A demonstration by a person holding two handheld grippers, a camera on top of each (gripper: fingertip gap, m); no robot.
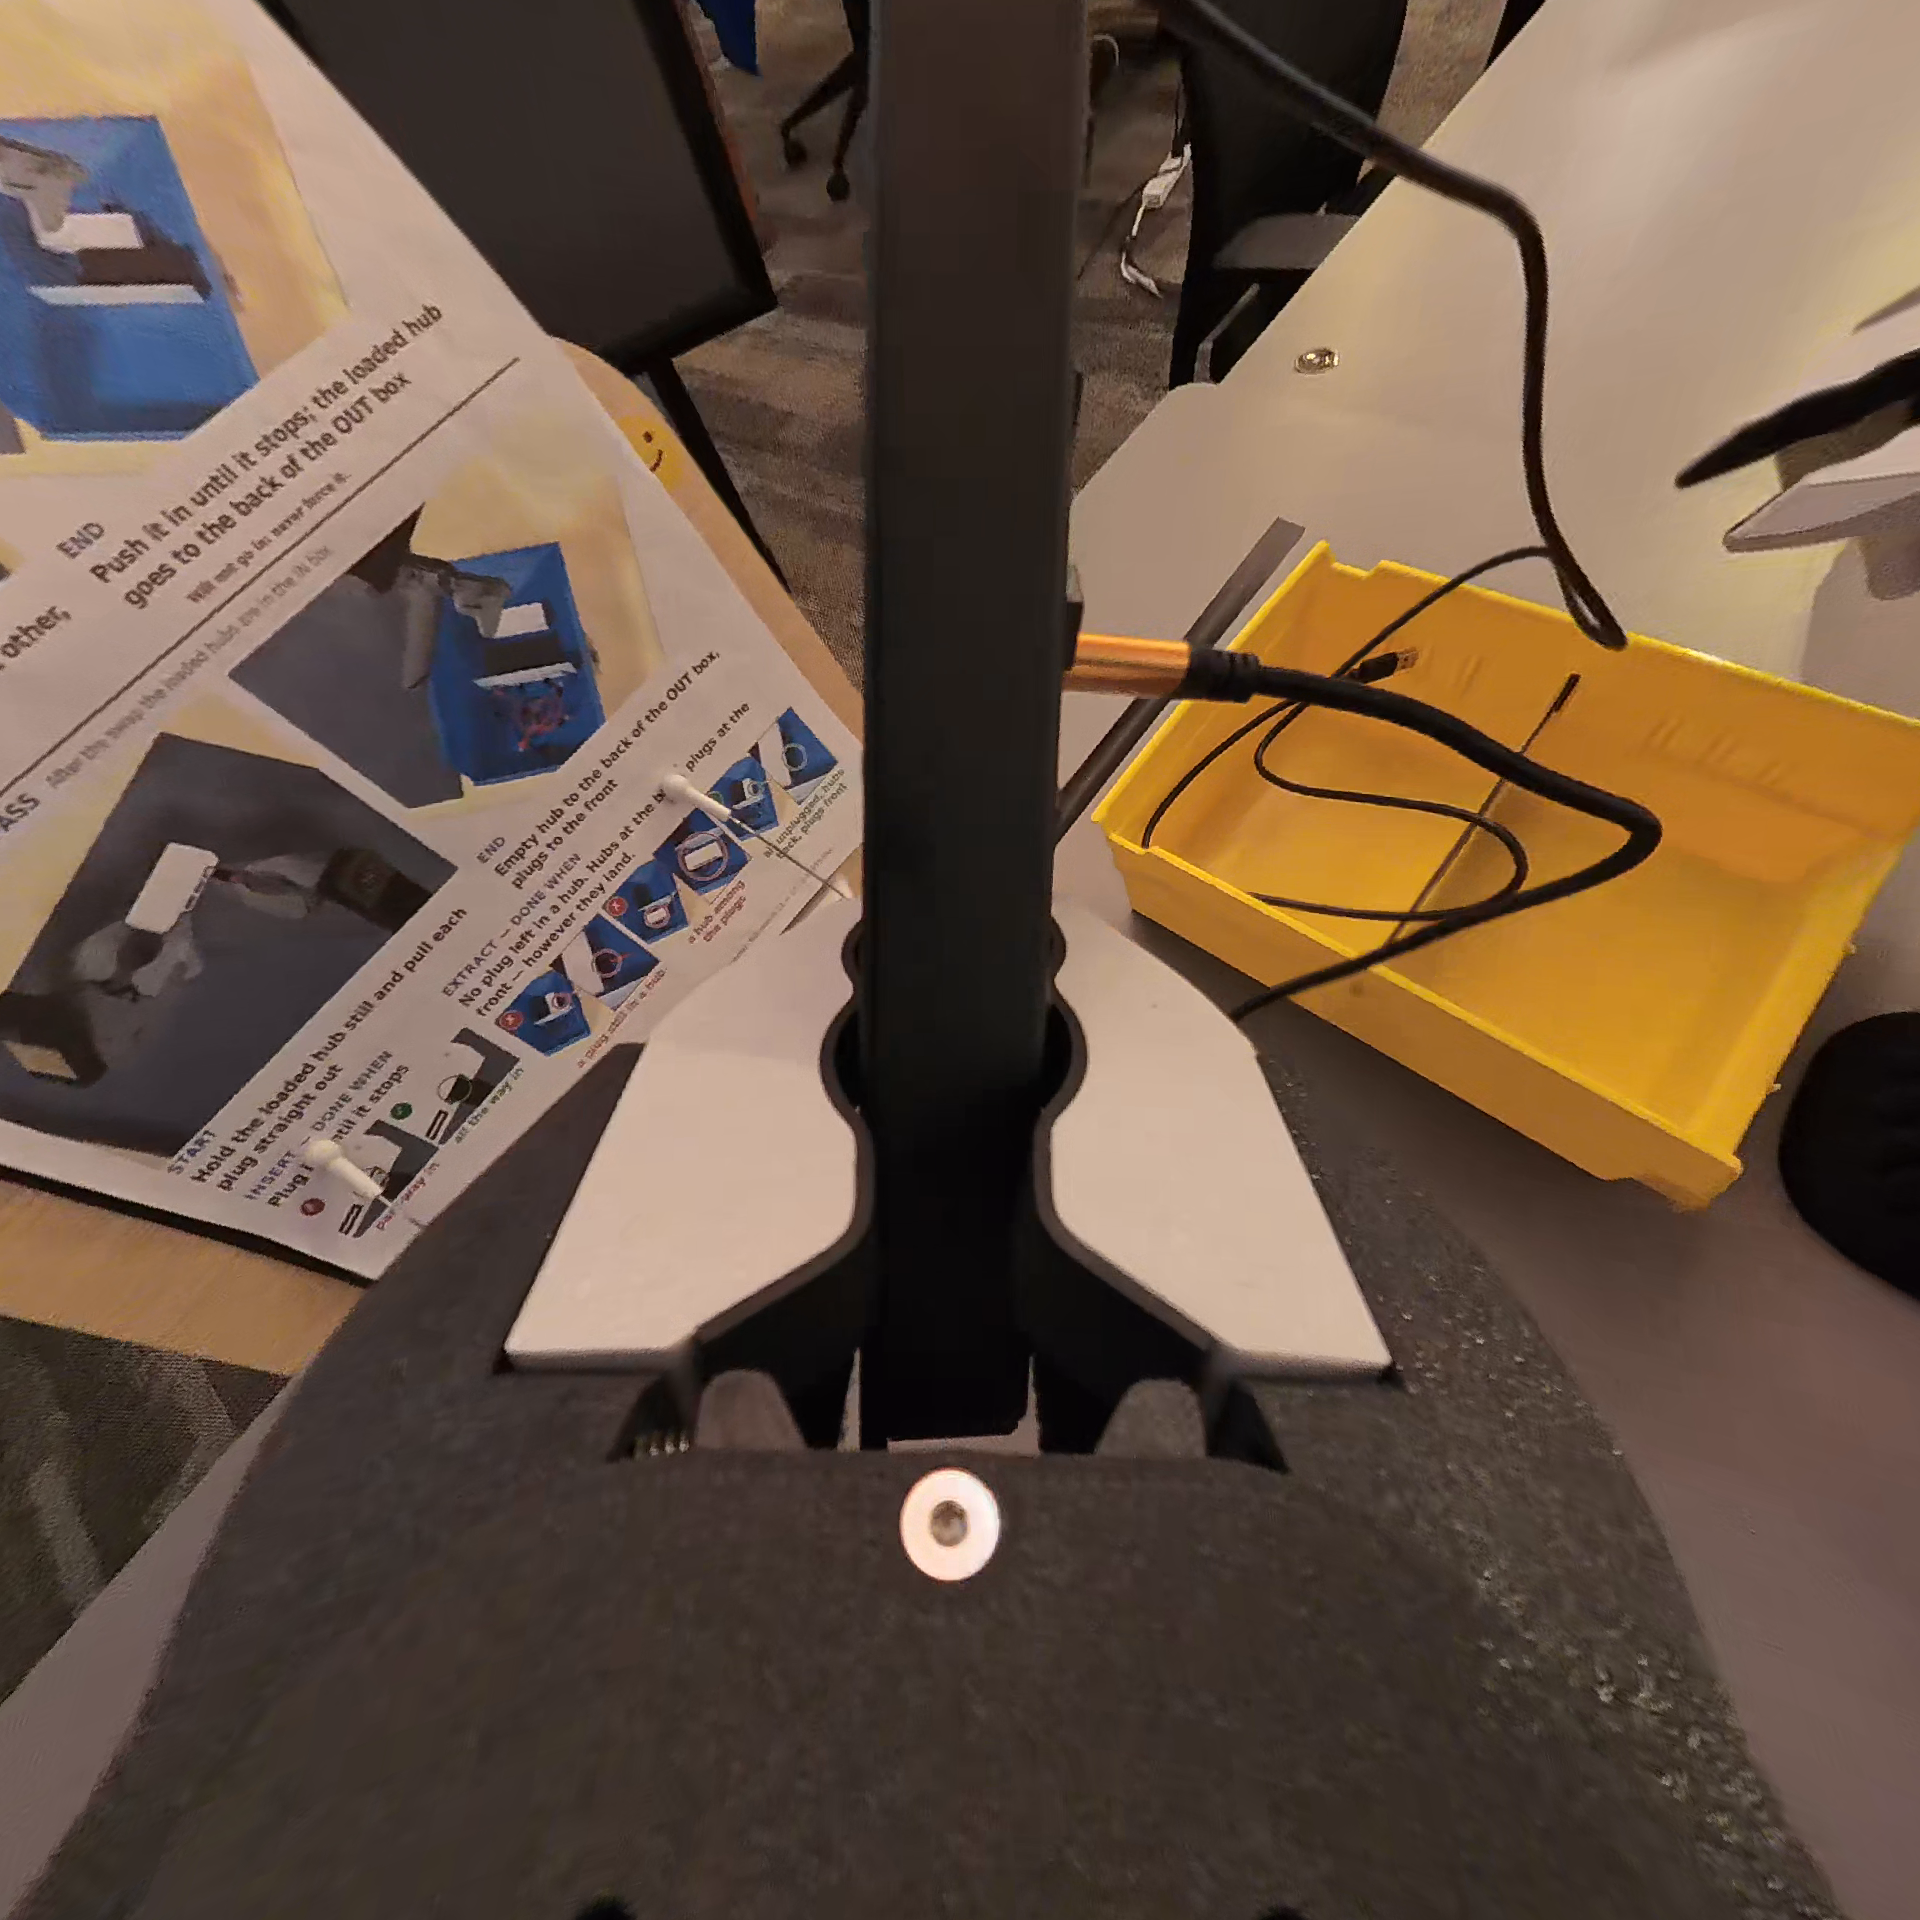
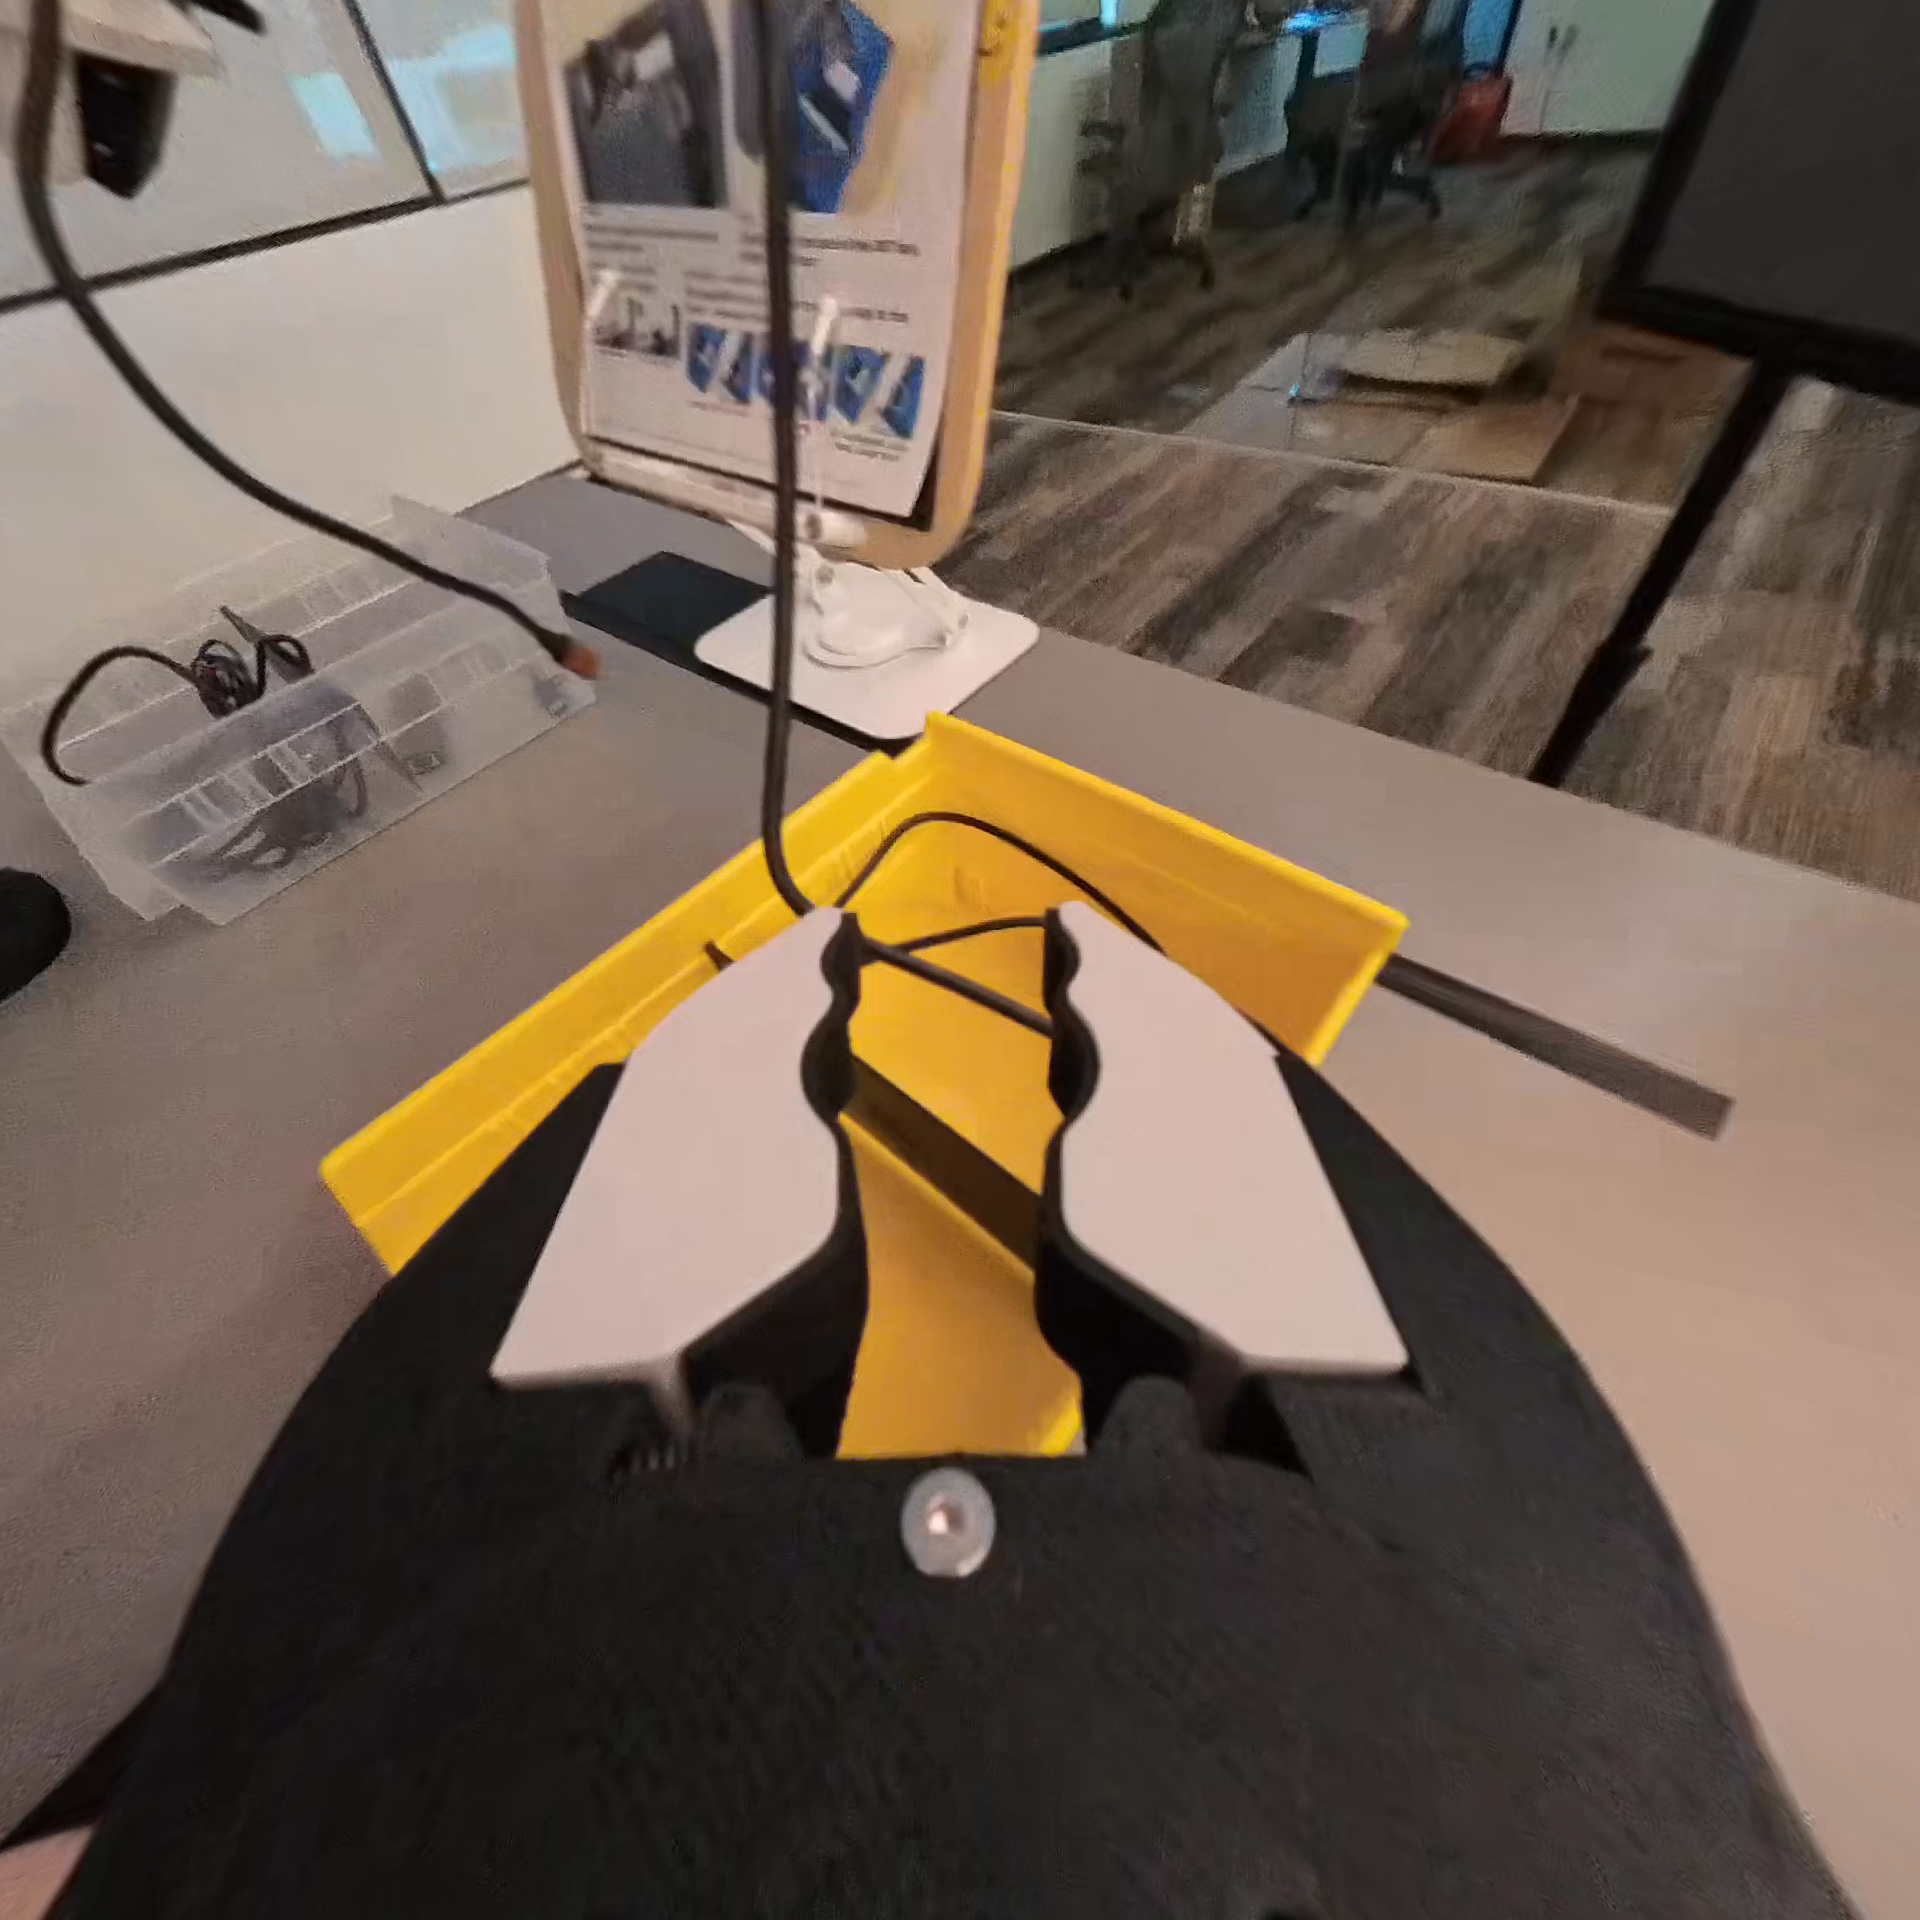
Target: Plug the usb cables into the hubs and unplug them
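Over to the left wrist view: left gripper (image 1: 956, 935) with jaws clamped on the long black hub (image 1: 966, 520), held edge-on and reaching away up the frame. Off the hub's right side, a gold plug (image 1: 1127, 665), seated in a port by the look of it, with its thick cable (image 1: 1507, 758) sagging down into the yellow tray (image 1: 1403, 1091). In that tray too, a loose thin cable (image 1: 1351, 798) in loops. On the left, an instruction sheet (image 1: 312, 727), pinned flat. Now the right wrist view: right gripper (image 2: 951, 925) poised over the tray with jaws apart, gripping nothing, the thin cable crossing the gap at the tips. Just beside the left tip, the thick cable dropping straight down from above. Under the jaws, a dark divider (image 2: 956, 1153) in the tray; away to the left on the bench (image 2: 520, 987), a clear box (image 2: 312, 748) of spare leads. Probably the unplugging step, then, with the gold plug the likely target. To do it well: keep the hub clamped and steady, bring the open jaws up to the gold shell itself rather than the cord, close squarely on it, then pull straight out along the port's line. No twisting, no yanking on the cable, and mind the thin lead snagging between the tips on the way up.
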